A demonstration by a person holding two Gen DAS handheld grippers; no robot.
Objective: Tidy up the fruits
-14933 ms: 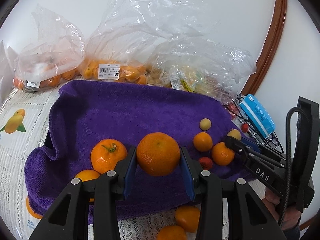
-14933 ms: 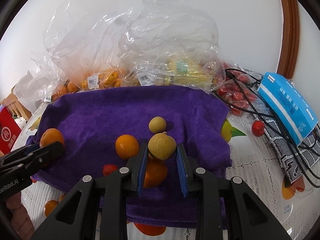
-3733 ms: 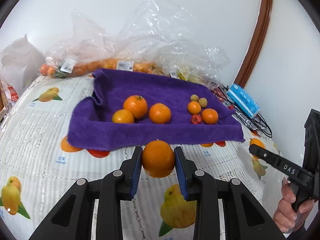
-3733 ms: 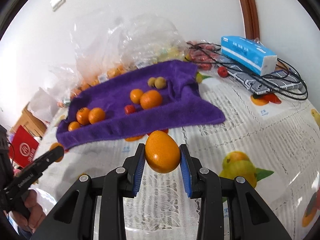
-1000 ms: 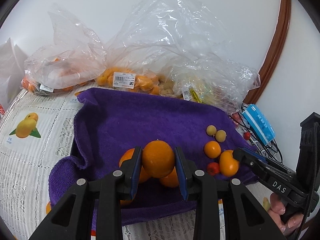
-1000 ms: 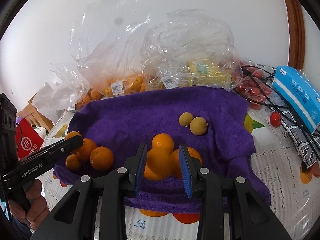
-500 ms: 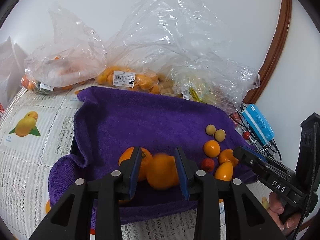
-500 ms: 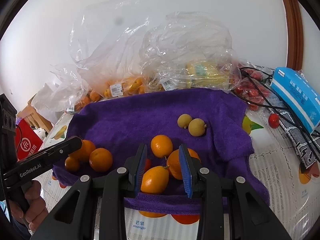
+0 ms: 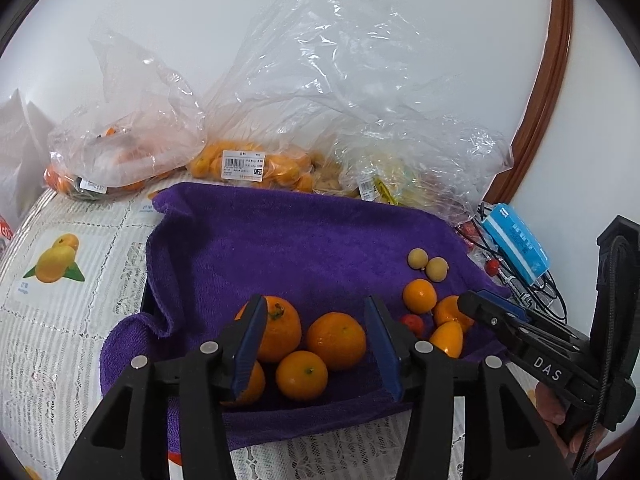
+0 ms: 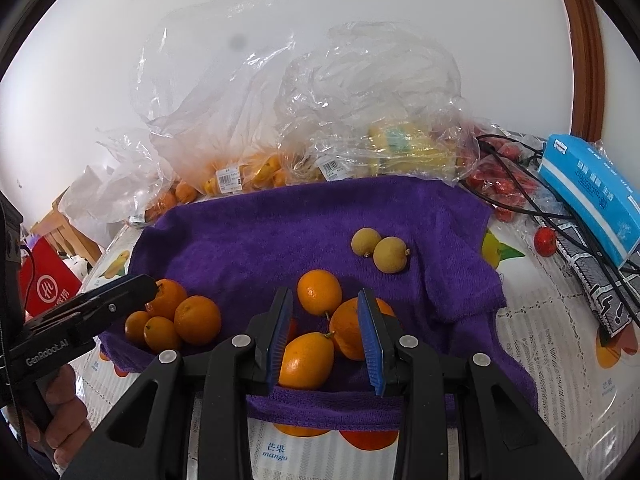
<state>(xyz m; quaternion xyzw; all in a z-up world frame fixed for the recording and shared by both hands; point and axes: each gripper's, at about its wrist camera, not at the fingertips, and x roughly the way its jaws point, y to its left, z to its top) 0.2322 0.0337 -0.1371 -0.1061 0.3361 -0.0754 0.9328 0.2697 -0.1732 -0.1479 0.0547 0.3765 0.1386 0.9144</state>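
Both grippers, left [image 9: 316,344] and right [image 10: 325,336], jaws apart and empty, above oranges [image 9: 336,341] at purple towel's [image 9: 304,248] near edge.

Seven oranges [image 10: 319,292], two longans [image 10: 391,254] — one purple towel [image 10: 304,232]

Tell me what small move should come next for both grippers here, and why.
Probably draw both back off the purple towel. The left gripper is open around the orange cluster without gripping any of it, and the right gripper is open with the oval orange fruit lying loose on the towel between its fingers. Neither holds anything, so retreating without nudging the fruit seems the sensible step.
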